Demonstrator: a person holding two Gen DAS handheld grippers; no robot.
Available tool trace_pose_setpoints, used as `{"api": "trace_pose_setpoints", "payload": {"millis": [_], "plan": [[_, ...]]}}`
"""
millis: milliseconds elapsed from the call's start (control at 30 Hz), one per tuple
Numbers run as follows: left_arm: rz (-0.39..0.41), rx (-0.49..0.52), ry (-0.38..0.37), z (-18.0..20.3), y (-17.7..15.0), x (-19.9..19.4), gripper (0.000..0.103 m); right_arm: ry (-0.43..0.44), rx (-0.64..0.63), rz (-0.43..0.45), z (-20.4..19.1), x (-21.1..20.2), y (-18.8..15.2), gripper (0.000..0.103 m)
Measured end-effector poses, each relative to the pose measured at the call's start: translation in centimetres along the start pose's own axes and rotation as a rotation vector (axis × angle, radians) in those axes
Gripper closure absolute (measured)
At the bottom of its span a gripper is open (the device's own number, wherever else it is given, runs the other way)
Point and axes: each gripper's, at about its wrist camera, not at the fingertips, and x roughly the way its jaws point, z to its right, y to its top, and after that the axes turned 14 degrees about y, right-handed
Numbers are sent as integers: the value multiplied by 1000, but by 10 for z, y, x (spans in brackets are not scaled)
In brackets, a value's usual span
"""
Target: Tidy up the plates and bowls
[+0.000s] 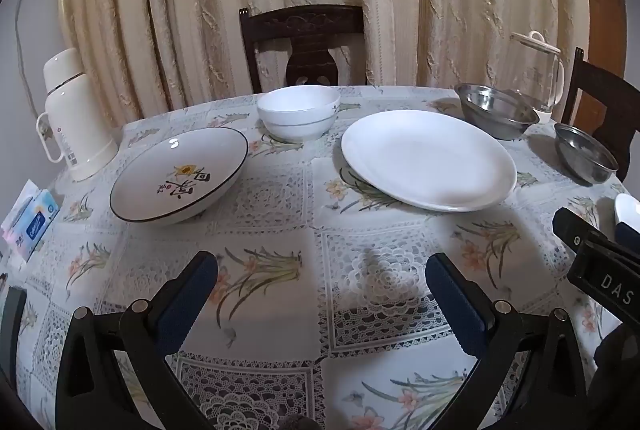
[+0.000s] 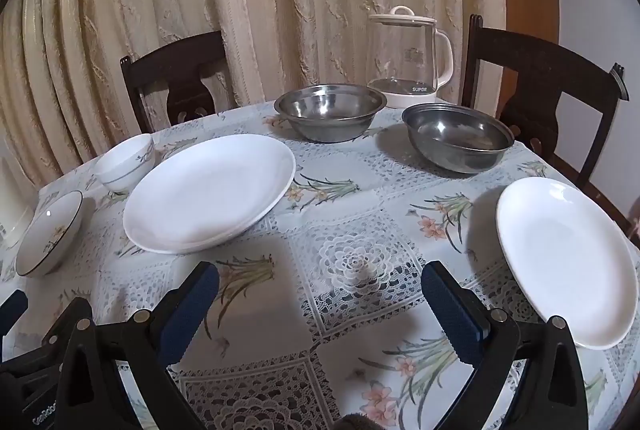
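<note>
I see the large white oval plate point(image 2: 208, 194) lying at the middle of the desk point(image 2: 360, 270). Left of it sit a white bowl point(image 2: 126, 166) and a black-rimmed painted dish point(image 1: 180, 174); behind it stand two steel bowls point(image 2: 330, 112), with a glass kettle point(image 2: 408, 58) beyond. Right of it lies a second white plate point(image 2: 568, 262). My left tongs point(image 1: 320, 294) and right tongs point(image 2: 320, 294) both hover spread wide, grasping nothing.

Round table under floral lace-pattern tablecloth point(image 2: 340, 190): large white oval plate point(image 2: 208, 194) centre-left, white oval plate point(image 2: 568, 262) right, two steel bowls point(image 2: 330, 112) upper centre, glass kettle point(image 2: 408, 62) behind, white ceramic bowl point(image 2: 126, 166) and black-rimmed painted dish point(image 2: 50, 234) left, cream thermos point(image 1: 74, 114), tissue pack point(image 1: 32, 222).
</note>
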Motion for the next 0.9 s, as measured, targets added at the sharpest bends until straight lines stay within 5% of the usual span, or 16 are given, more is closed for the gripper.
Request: {"api": "trace_pose_setpoints", "payload": {"millis": [467,900], "plan": [[-44,-14,2,-3,1,7,0,-34,-39,0,-7,1,-2,0],[14,-45,32,-4,3,7,0,-71,-63,18,-13,3,0,0]]}}
